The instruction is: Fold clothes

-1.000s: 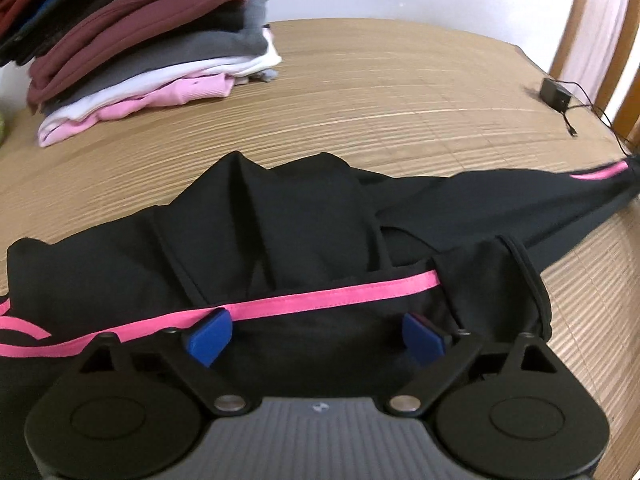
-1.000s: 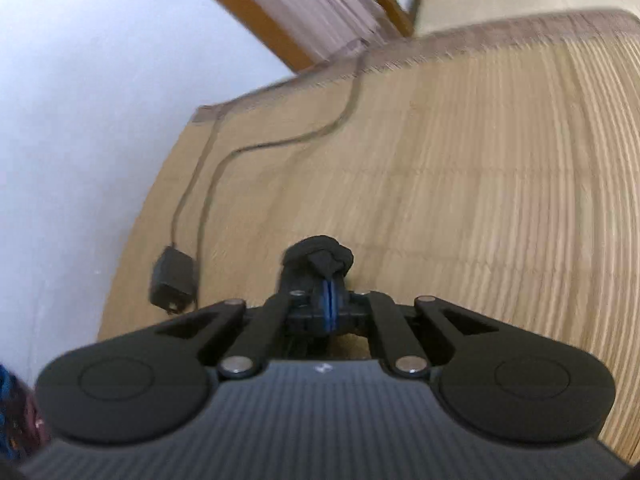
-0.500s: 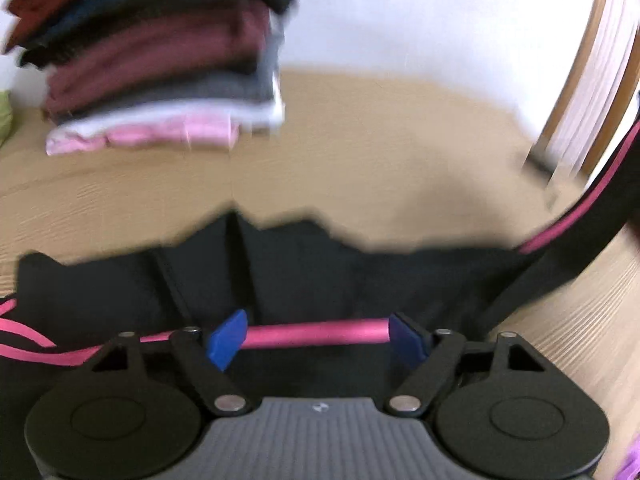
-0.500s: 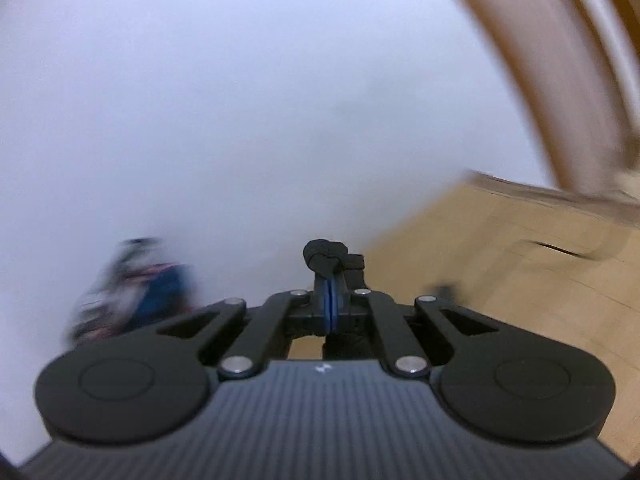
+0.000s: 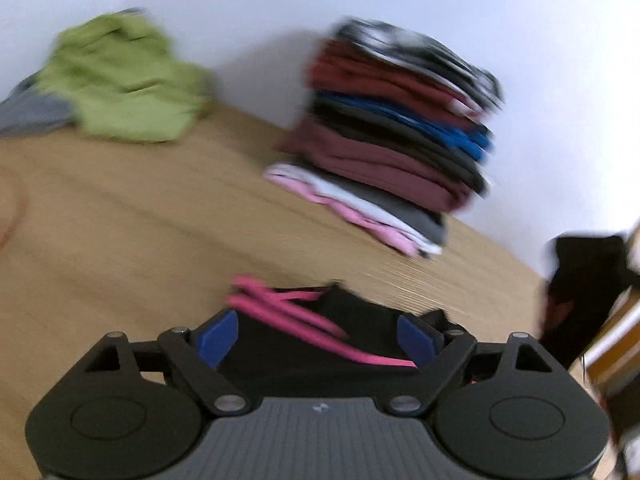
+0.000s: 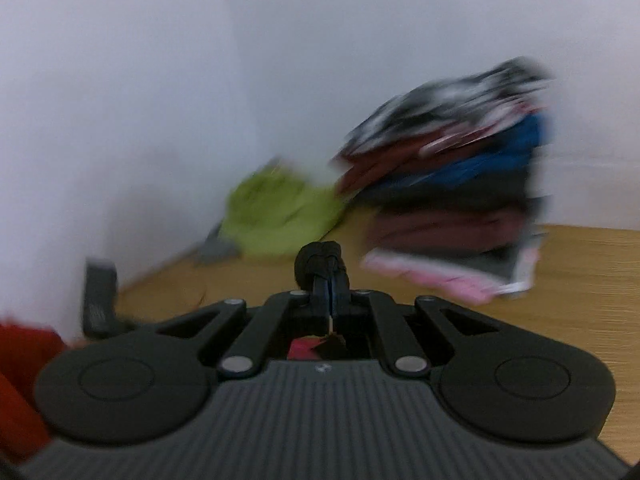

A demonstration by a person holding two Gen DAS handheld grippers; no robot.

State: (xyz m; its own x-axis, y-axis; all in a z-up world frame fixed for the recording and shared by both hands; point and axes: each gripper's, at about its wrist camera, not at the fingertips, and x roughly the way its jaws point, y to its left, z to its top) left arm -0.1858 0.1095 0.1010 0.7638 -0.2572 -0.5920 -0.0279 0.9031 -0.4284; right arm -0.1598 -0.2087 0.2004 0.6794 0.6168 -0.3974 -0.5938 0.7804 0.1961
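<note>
A black garment with pink stripes (image 5: 304,332) lies on the wooden table (image 5: 120,232), right under my left gripper (image 5: 318,338), whose blue pads stand wide apart above the cloth. A lifted part of the same black garment (image 5: 580,280) hangs at the right edge of the left wrist view. My right gripper (image 6: 329,288) is shut on a bunched fold of the black garment (image 6: 320,266), raised above the table. Both views are blurred by motion.
A tall stack of folded clothes (image 5: 396,136) stands near the white wall, also seen as the stack (image 6: 452,200) in the right wrist view. A crumpled green garment (image 5: 124,80) and a grey one (image 5: 28,112) lie at the back left. A wooden chair (image 5: 616,340) shows at the right.
Both grippers have swung to the left, now facing the folded stack and green garment. The right gripper has carried the black cloth up and over. The left gripper stays open above the garment.
</note>
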